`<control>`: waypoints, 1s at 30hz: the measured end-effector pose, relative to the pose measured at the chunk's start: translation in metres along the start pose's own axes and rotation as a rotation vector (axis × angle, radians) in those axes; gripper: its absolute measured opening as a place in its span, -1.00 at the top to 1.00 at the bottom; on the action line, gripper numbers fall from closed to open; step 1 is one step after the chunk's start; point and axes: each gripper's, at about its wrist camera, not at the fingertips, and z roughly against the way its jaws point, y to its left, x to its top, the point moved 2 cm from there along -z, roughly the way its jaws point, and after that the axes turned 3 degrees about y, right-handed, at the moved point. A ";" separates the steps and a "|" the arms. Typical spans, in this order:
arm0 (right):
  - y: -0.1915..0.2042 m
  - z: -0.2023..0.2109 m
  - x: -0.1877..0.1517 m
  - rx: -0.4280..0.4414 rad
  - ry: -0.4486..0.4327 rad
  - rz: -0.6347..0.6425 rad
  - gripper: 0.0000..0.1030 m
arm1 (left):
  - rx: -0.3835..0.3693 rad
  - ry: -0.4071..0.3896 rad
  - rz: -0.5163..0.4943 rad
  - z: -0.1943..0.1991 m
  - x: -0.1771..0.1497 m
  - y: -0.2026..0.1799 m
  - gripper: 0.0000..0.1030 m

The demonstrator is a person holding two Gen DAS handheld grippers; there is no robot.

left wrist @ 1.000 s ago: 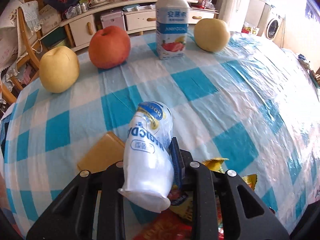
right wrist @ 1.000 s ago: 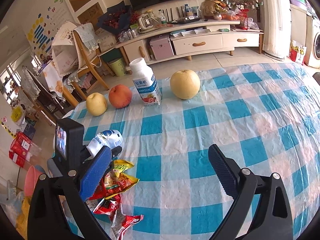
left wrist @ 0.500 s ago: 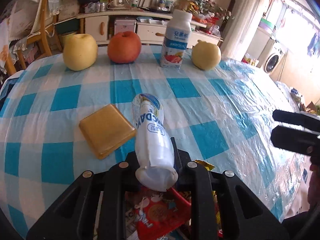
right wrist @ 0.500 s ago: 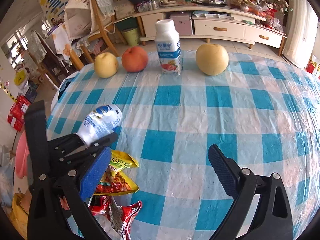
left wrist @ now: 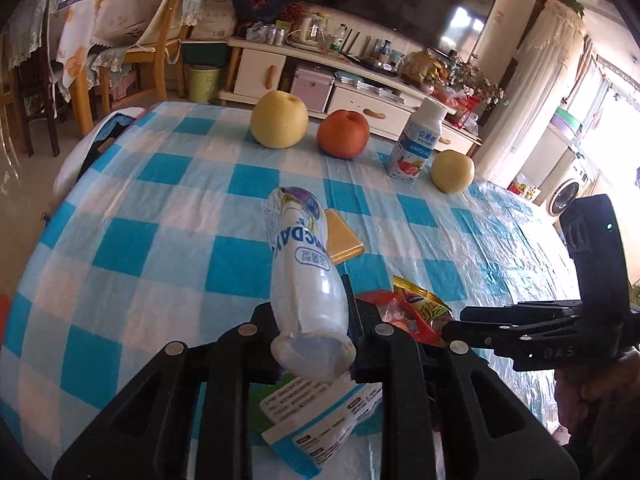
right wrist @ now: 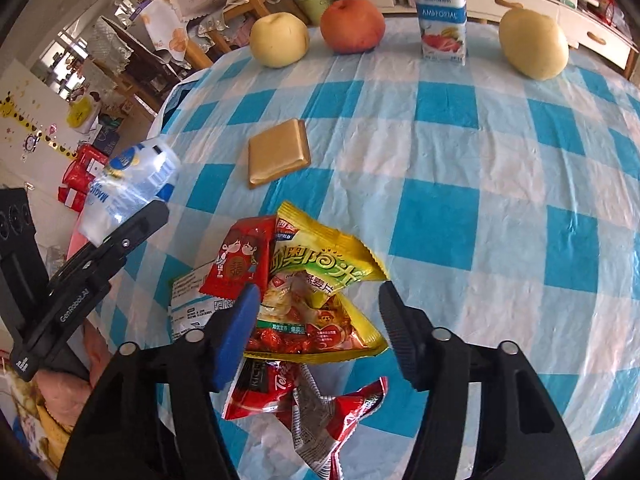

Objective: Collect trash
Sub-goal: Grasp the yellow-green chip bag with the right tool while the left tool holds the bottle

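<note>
Table w/ blue-white check cloth [right wrist: 436, 220]: far side holds the keepers in a row, two pears, red apple [right wrist: 353, 25], upright yogurt drink bottle [right wrist: 442, 16], so prob not trash. Middle is bare except a tan square pad [right wrist: 279, 151]; lots of open room there and to the right.

Trash sits bunched at the near-left edge, close to the drop-off. Yellow snack bag [right wrist: 320, 300] on top, red wrapper [right wrist: 240, 260] just beside, crumpled red wrappers [right wrist: 312, 408] below.

Right gripper [right wrist: 316, 320] straddles the yellow bag, jaws closing, pads not yet pressing it.

Left gripper [left wrist: 316, 340] clenched on an empty plastic bottle [left wrist: 304, 280], held tilted above the cloth, clear of the pile.
</note>
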 end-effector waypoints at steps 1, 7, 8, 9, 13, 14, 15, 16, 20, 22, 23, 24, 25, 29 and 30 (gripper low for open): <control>0.003 -0.003 0.000 -0.023 0.006 0.018 -0.12 | -0.002 -0.004 0.011 0.003 -0.001 0.005 0.54; 0.021 -0.017 0.002 -0.100 0.009 0.091 -0.30 | 0.002 -0.022 0.032 0.006 -0.002 0.024 0.54; 0.023 -0.018 0.004 -0.123 0.004 0.102 -0.42 | 0.002 -0.022 0.031 0.006 -0.002 0.026 0.54; 0.026 -0.020 0.006 -0.148 0.001 0.118 -0.53 | -0.003 -0.022 0.031 0.006 -0.002 0.027 0.54; 0.032 -0.028 0.010 -0.146 0.002 0.133 -0.47 | -0.028 -0.026 0.041 0.006 0.000 0.034 0.54; 0.033 -0.029 0.011 -0.139 0.004 0.133 -0.40 | -0.032 -0.025 0.048 0.005 0.000 0.036 0.54; 0.034 -0.031 0.011 -0.136 0.007 0.131 -0.27 | -0.037 -0.024 0.054 0.006 0.000 0.039 0.54; 0.034 -0.033 0.012 -0.137 0.010 0.129 -0.10 | -0.042 -0.023 0.061 0.006 0.000 0.041 0.54; 0.040 -0.036 0.015 -0.141 0.007 0.137 0.35 | -0.050 -0.017 0.073 0.005 -0.001 0.047 0.54; 0.041 -0.035 0.016 -0.156 0.000 0.139 0.35 | -0.051 -0.014 0.075 0.005 -0.002 0.049 0.54; 0.040 -0.034 0.017 -0.158 -0.006 0.133 0.35 | -0.052 -0.013 0.075 0.005 -0.002 0.050 0.54; 0.038 -0.032 0.018 -0.159 -0.016 0.122 0.35 | -0.052 -0.014 0.075 0.005 -0.002 0.050 0.54; 0.036 -0.030 0.019 -0.156 -0.023 0.114 0.33 | -0.051 -0.014 0.075 0.005 -0.002 0.050 0.54; 0.026 -0.017 0.024 -0.139 -0.083 0.059 -0.04 | -0.056 -0.017 0.088 0.006 -0.002 0.053 0.54; 0.023 -0.015 0.025 -0.123 -0.088 0.039 -0.03 | -0.057 -0.019 0.089 0.007 -0.002 0.054 0.54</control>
